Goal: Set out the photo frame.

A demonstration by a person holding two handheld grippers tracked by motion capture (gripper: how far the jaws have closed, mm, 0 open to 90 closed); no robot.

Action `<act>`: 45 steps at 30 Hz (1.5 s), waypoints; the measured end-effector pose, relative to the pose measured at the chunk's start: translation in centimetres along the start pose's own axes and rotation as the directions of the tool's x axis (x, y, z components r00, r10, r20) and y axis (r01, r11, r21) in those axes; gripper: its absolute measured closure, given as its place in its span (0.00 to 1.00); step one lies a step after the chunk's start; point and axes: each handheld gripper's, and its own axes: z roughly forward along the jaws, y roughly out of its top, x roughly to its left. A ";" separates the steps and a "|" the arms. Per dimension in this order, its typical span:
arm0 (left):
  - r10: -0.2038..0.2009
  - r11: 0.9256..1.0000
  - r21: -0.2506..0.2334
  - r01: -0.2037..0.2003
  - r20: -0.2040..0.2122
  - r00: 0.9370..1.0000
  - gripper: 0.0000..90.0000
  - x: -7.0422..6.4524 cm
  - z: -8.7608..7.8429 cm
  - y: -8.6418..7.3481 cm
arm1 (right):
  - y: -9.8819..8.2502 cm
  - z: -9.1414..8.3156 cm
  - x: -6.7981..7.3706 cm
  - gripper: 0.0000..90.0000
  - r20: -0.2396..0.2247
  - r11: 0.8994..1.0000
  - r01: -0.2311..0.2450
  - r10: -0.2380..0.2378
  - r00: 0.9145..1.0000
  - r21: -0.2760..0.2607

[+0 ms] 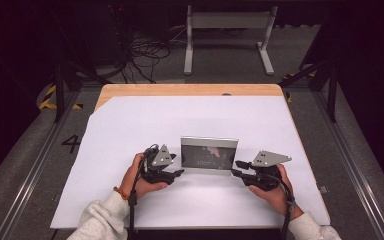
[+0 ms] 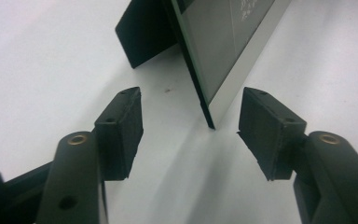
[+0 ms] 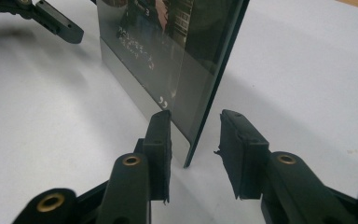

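Note:
A silver picture frame (image 1: 209,155) with a dark photo stands upright on the white table cover (image 1: 130,125). My left gripper (image 1: 179,172) is at its left end, open. In the left gripper view the frame's lower corner (image 2: 219,42) sits between the spread pads (image 2: 121,126) without touching them, and its black back stand (image 2: 144,32) props it up. My right gripper (image 1: 236,168) is at the frame's right end. In the right gripper view its jaws (image 3: 195,116) straddle the frame's edge (image 3: 168,42), with a gap at the far pad (image 3: 237,149). The left gripper's finger (image 3: 56,21) shows beyond the frame.
The white cover spans most of a wooden table (image 1: 180,90). Broad bare cover lies behind the frame and to both sides. Past the far edge, cables (image 1: 145,55) and a grey metal stand (image 1: 227,30) are on the floor. Black poles flank the table.

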 end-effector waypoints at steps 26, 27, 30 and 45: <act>0.006 1.000 -0.004 -0.006 -0.082 0.997 0.16 -1.3 -4.1 -3.8 | -1.1 -2.4 0.4 0.30 0.073 0.994 0.099 -0.102 0.992 0.047; -0.009 1.000 -0.007 0.008 -0.082 0.997 0.15 -1.3 -4.3 -4.2 | -1.4 -2.6 0.4 0.29 0.071 0.994 0.097 -0.100 0.992 0.043; -0.034 0.999 -0.029 0.031 -0.077 0.996 0.12 -1.2 -5.1 -5.2 | -2.2 -3.0 0.2 0.23 0.087 0.995 0.094 -0.097 0.991 0.043; -0.084 0.994 -0.068 0.080 -0.064 0.994 0.09 -0.7 -5.4 -6.5 | -3.4 -3.7 -0.3 0.16 0.142 0.996 0.077 -0.083 0.986 0.050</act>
